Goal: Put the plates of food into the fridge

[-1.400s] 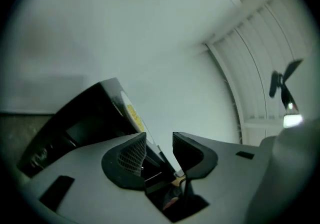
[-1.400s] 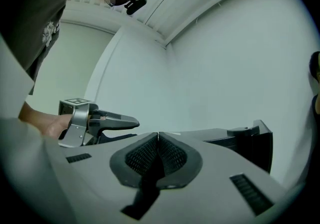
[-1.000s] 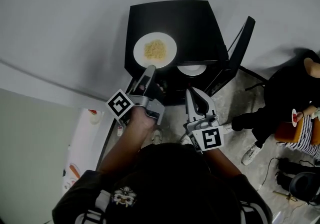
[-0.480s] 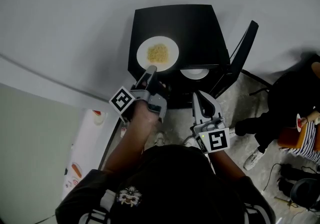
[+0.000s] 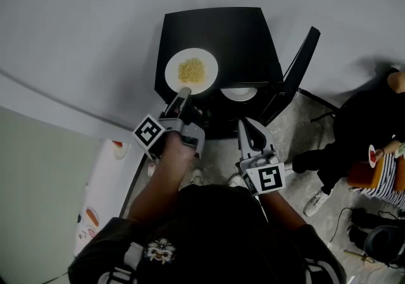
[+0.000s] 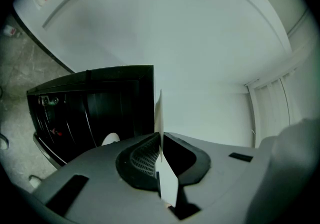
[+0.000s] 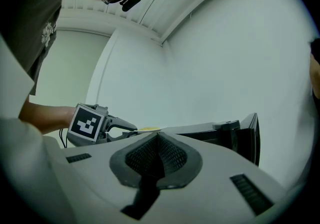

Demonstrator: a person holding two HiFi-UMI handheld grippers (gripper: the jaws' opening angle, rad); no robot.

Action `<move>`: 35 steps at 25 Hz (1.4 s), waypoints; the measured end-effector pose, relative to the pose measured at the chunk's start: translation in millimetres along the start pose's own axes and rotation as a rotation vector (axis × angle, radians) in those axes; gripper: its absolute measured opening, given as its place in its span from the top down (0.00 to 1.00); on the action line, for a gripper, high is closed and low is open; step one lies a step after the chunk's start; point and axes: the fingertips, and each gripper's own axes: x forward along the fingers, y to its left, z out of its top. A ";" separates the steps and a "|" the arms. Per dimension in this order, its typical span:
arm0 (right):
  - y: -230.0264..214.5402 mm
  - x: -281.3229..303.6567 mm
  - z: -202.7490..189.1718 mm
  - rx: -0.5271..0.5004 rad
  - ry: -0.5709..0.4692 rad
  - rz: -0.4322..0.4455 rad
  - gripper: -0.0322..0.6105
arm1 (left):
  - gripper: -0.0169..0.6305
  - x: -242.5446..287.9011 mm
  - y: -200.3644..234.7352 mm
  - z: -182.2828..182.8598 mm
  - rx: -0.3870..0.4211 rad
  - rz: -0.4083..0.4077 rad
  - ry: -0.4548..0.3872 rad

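Here, the white plate, with a heap of yellow noodles at its middle, sits on top of the black fridge, near its front edge. The left gripper has just been closing its fingers and pinches the plate's near rim. Only the left gripper view shows that rim edge-on between the pads, while the head view alone shows the noodles from above. The right gripper, fingers closed and empty, hangs before the open fridge door.
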 end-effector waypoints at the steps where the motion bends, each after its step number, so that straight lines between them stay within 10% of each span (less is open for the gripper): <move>1: -0.8 -2.1 -1.4 0.006 0.004 0.000 0.91 | 0.91 -2.5 0.0 -1.7 0.002 -0.001 -0.002; 35: 5.5 -23.4 3.4 -0.097 -0.018 -0.017 0.91 | 0.92 -122.9 46.0 -49.0 0.008 0.040 0.073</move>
